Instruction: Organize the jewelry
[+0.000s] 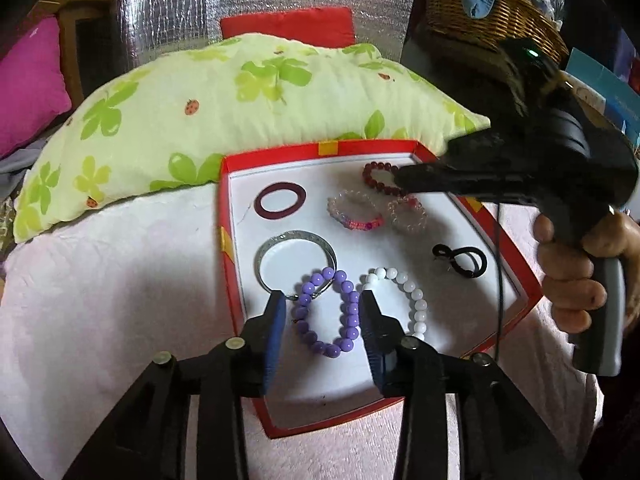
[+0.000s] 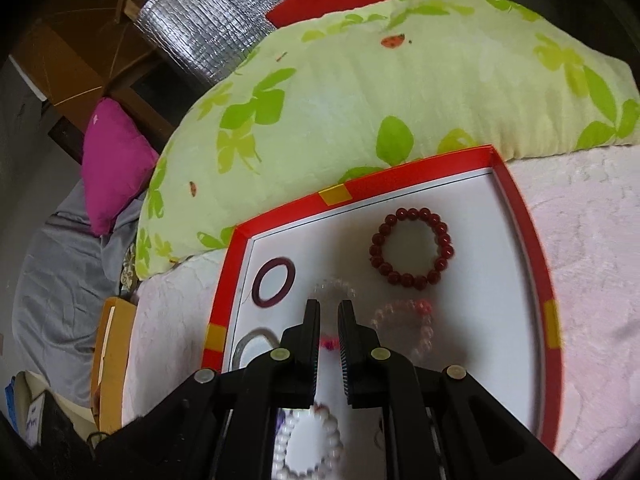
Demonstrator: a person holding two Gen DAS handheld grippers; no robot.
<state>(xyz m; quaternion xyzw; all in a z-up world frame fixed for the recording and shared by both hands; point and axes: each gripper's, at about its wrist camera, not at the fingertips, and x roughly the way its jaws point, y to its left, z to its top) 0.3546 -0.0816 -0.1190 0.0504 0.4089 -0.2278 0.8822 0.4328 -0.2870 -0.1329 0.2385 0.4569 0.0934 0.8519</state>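
Observation:
A red-rimmed tray [image 1: 228,208] with a white floor holds several bracelets. My left gripper [image 1: 322,300] is open, its jaws standing either side of a purple bead bracelet [image 1: 326,312] lying on the tray. A white bead bracelet [image 1: 404,296] lies just right of it, a silver bangle [image 1: 296,264] behind. My right gripper [image 2: 329,308] is open by a small gap and empty, hovering above a clear bead bracelet [image 2: 334,292]. A dark red bead bracelet [image 2: 412,248] lies ahead of it, a pale pink one [image 2: 412,320] to its right.
A maroon ring bangle [image 1: 280,200] and a black hair tie [image 1: 460,260] lie in the tray. A green flowered pillow [image 1: 240,112] lies behind the tray on a pale pink blanket [image 1: 120,300]. A wicker basket [image 1: 480,12] stands back right, a magenta cushion [image 1: 28,80] back left.

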